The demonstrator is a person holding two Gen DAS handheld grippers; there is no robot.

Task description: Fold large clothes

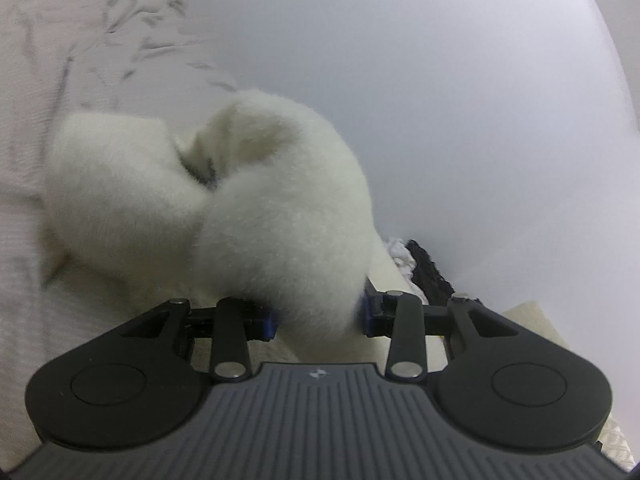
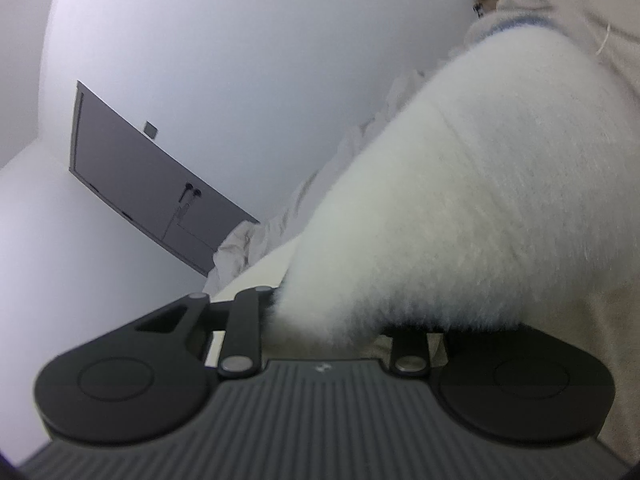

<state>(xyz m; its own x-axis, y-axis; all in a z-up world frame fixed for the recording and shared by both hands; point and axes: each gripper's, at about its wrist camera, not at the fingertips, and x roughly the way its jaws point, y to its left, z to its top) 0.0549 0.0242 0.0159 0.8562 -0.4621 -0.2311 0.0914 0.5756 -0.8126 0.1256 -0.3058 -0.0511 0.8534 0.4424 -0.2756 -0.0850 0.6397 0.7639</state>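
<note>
While the left wrist camera is looking out along its fingers, the left gripper point(image 1: 318, 318) is pinching a thick wad of a white fleece point(image 1: 224, 208) between its blue pads point(image 1: 267, 322). From the pinch the fleece is running forward and to the left, bunching into two soft humps with a dark crease between them, and its far part is lying on a pale, wrinkled bedspread point(image 1: 60, 60). A plain wall point(image 1: 460, 100) is filling the right side of this view, and a small heap of dark and white laundry point(image 1: 424, 268) is sitting just beside the fleece, close to the right pad.

As the right wrist camera is tilting, showing the wall and a grey door point(image 2: 132, 172) at a slant, the right gripper point(image 2: 340, 320) is gripping another edge of the same fleece. Its fingers are buried under the pile, so the pads themselves are hidden, but the fleece is rising out of the jaws in a taut, thick band toward the upper right. Rumpled bedding point(image 2: 280, 216) is lying behind it.

Judging from both views, the step in hand is lifting one edge by two points so it can be carried over the rest. Doing it well likely means keeping both pinches firm, keeping the two hands level and apart so the edge is stretching straight, raising it until the bunched humps are hanging free, and steering clear of the laundry.
</note>
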